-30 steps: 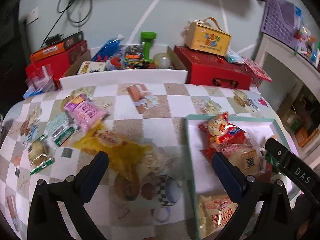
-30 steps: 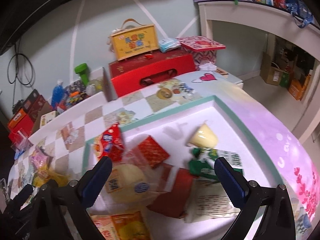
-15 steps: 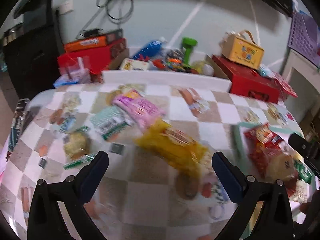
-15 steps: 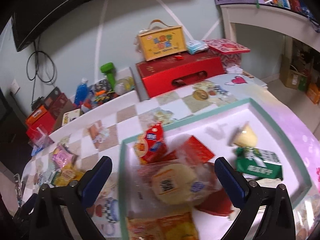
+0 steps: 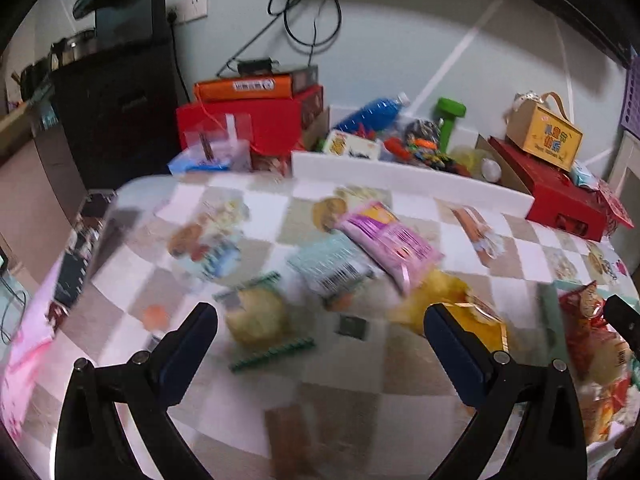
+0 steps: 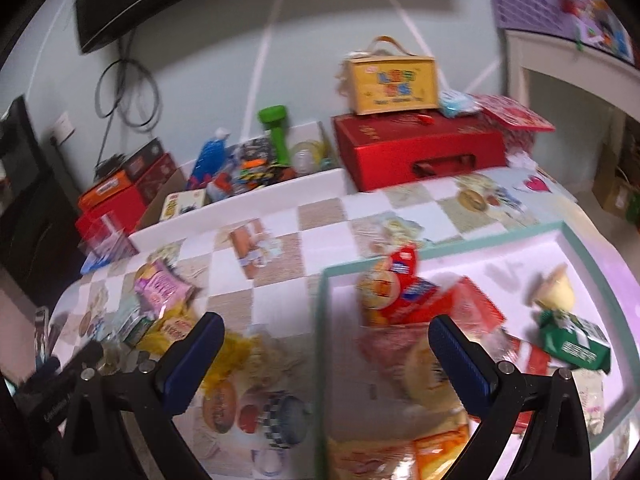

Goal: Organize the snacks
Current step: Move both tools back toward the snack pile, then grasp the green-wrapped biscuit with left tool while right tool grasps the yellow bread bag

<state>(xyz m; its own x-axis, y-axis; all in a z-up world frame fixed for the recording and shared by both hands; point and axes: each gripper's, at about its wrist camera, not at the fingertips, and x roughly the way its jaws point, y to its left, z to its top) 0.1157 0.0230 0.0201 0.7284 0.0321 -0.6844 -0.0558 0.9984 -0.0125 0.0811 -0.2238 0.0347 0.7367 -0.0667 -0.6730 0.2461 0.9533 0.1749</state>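
Note:
Loose snack packs lie on the checkered tablecloth: a pink pack (image 5: 390,240), a pale teal pack (image 5: 330,266), a yellow pack (image 5: 456,308) and a round snack in a green-edged wrapper (image 5: 258,316). My left gripper (image 5: 320,340) is open and empty, hovering above the round snack. My right gripper (image 6: 326,354) is open and empty over the left rim of the teal-edged white tray (image 6: 320,308), which holds several snacks, among them a red pack (image 6: 404,292) and a green pack (image 6: 576,344). The pink pack (image 6: 160,286) and yellow pack (image 6: 176,328) also show in the right wrist view.
A white box (image 5: 408,178) of toys and bottles stands at the table's back edge. Red gift boxes (image 5: 560,200) and a yellow carton (image 5: 544,132) stand at the back right, more red boxes (image 5: 256,120) at the back left. A black cabinet (image 5: 112,108) stands left.
My left gripper has swung left, from over the yellow pack and tray edge to over the round green-edged snack. My right gripper has shifted left, from over the tray's snacks to its left rim.

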